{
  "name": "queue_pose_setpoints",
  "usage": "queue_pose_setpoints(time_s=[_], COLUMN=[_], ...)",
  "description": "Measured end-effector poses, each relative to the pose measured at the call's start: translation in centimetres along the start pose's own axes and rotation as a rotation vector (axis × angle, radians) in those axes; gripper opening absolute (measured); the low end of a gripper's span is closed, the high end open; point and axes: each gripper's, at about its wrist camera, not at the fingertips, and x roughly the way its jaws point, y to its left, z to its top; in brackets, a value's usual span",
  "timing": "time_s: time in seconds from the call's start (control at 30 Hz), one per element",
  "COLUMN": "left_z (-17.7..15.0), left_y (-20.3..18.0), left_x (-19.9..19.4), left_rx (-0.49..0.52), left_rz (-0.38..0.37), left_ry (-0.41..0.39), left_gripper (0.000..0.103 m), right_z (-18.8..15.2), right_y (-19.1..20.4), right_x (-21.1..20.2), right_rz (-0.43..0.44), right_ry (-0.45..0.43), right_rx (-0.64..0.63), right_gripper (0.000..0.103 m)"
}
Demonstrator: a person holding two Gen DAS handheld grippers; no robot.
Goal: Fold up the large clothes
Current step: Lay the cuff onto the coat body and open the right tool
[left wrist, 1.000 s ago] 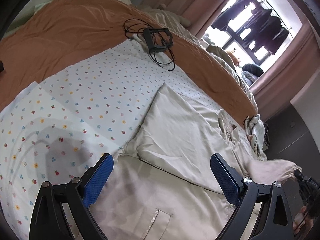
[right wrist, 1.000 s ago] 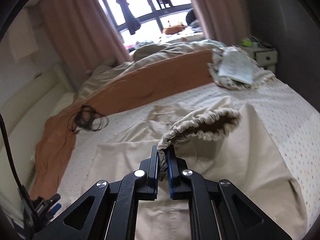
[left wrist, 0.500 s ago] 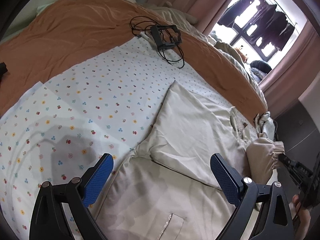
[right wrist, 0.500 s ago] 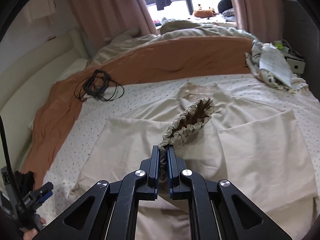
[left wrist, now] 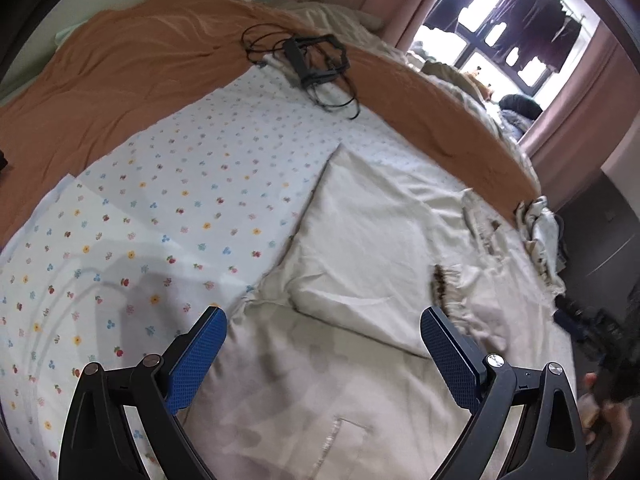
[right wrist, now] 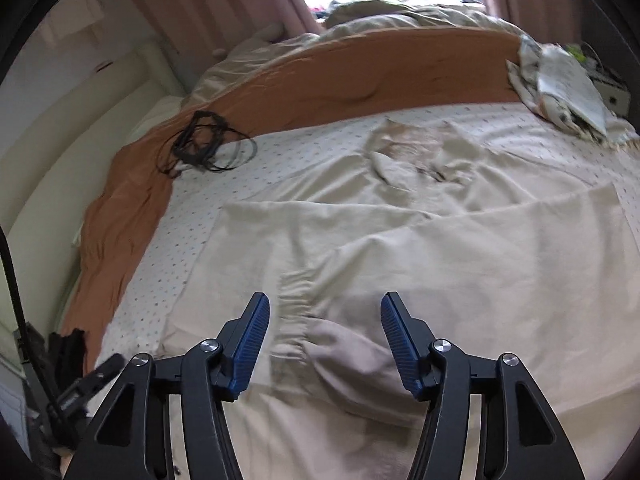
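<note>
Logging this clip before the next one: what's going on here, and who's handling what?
A person with a handheld gripper in each hand is folding a large beige garment spread on a bed with a flower-print sheet. The right gripper is open just above the elastic sleeve cuff, which lies folded in on the garment's body. The left gripper hovers open over the garment's near edge, holding nothing. The other sleeve already lies folded across.
</note>
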Motion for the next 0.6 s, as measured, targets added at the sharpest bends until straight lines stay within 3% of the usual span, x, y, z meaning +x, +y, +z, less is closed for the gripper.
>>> queue_pose_setpoints(time_s=[0.23, 0.3, 0.37, 0.4, 0.6], left_z=[0.1, 0.0, 0.0, -0.1, -1.3], left_y=[-2.2, -2.4, -2.5, -2.6, -4.1], left_x=[-4.7, -5.9, -6.8, -7.4, -11.5], left_rx=[0.092, 0.098, 0.101, 0.104, 0.141], left_rz=[0.01, 0.003, -0.014, -0.017, -0.037], left_ry=[-0.082, -0.092, -0.094, -0.095, -0.162], left_gripper=[0.098, 0.098, 0.098, 0.098, 0.103], right_z=[-0.7, -1.2, -1.5, -1.8, -5.6], right_y=[-2.1, -2.3, -2.6, -2.8, -4.3], right_x=[-2.7, -4.4, -6.0, -7.1, -11.5], right_rz=[-0.064, -0.076, -0.071, -0.063, -0.061], right_ry=[0.012, 0.0, -0.02, -0.039, -0.061], right_rx=[0.039, 0.045, 0.064, 0.07, 0.121], right_gripper=[0.059, 0.067, 0.096, 0.1, 0.103])
